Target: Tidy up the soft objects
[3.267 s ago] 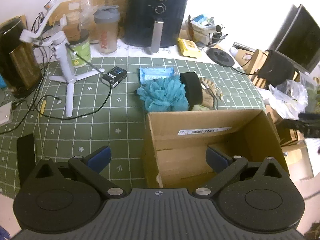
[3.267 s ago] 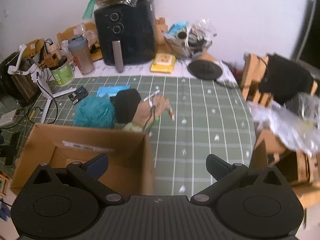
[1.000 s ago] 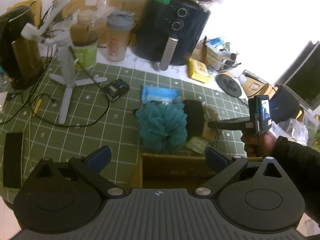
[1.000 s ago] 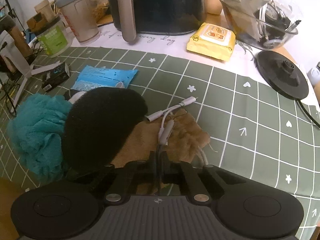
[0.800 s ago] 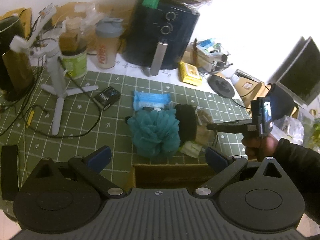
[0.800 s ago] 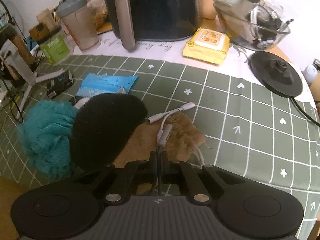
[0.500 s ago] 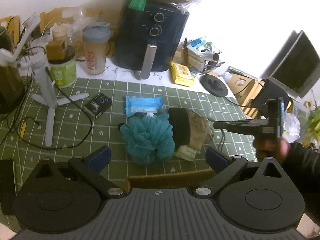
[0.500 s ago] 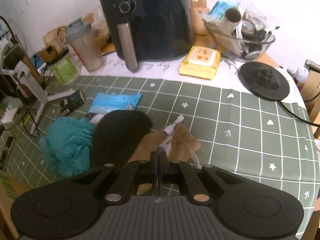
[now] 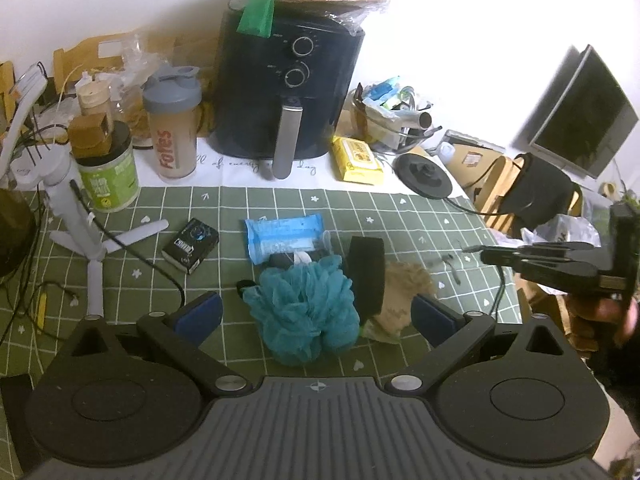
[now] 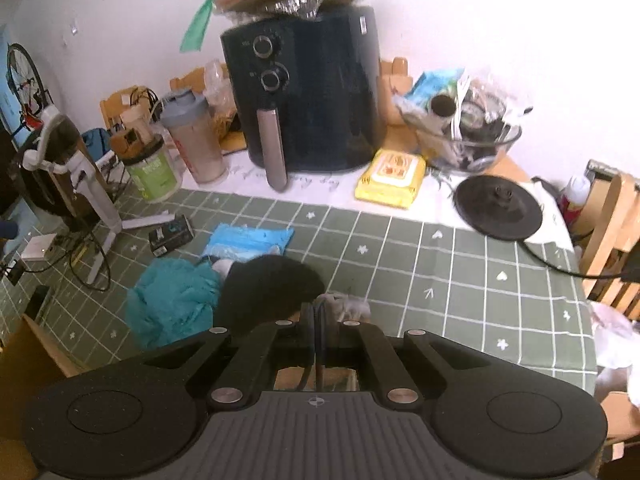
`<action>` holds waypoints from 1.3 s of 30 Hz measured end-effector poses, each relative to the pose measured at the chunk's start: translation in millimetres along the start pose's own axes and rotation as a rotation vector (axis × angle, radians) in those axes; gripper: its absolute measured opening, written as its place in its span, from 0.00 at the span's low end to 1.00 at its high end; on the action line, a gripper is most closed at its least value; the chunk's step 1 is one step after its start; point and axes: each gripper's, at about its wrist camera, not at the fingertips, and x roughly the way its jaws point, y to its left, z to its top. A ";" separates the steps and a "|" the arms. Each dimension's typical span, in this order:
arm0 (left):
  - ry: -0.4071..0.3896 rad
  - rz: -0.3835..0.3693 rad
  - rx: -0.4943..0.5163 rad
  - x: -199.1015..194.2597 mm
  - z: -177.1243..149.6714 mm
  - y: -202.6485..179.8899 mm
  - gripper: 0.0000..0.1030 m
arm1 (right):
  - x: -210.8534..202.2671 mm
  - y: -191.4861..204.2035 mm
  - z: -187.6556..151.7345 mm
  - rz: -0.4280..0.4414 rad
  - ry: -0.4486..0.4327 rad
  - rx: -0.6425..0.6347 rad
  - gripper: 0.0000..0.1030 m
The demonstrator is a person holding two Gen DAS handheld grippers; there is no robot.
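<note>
Green grid tablecloth [image 9: 120, 280] | air fryer [image 9: 288, 92] by wall | left fingers [image 9: 200, 314] apart | right fingers [image 10: 308, 316] closed, contents unclear

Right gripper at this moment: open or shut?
Shut. In the right wrist view the right gripper has its fingers pressed together; the left wrist view shows them as one closed beak. Whether it pinches anything cannot be told.

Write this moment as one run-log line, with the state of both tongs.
left tongs: open, above teal loofah | right tongs: shut on white cable
</note>
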 end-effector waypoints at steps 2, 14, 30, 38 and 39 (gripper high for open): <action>-0.002 -0.009 0.004 1.0 3.2 -1.1 1.00 | -7.5 1.4 3.8 -0.007 -0.016 -0.010 0.05; 0.005 -0.048 0.022 4.6 5.1 -10.9 1.00 | -19.8 3.4 17.1 -0.005 -0.034 -0.067 0.05; 0.047 -0.018 -0.036 5.2 -3.8 -4.7 1.00 | 84.6 -7.1 -56.0 0.064 0.263 0.012 0.05; 0.051 -0.016 -0.053 6.0 -5.7 -3.7 1.00 | 77.5 -26.4 -59.9 0.022 0.264 0.050 0.05; 0.051 -0.016 -0.054 6.1 -6.0 -3.4 1.00 | 75.9 -28.3 -60.3 0.014 0.264 0.052 0.05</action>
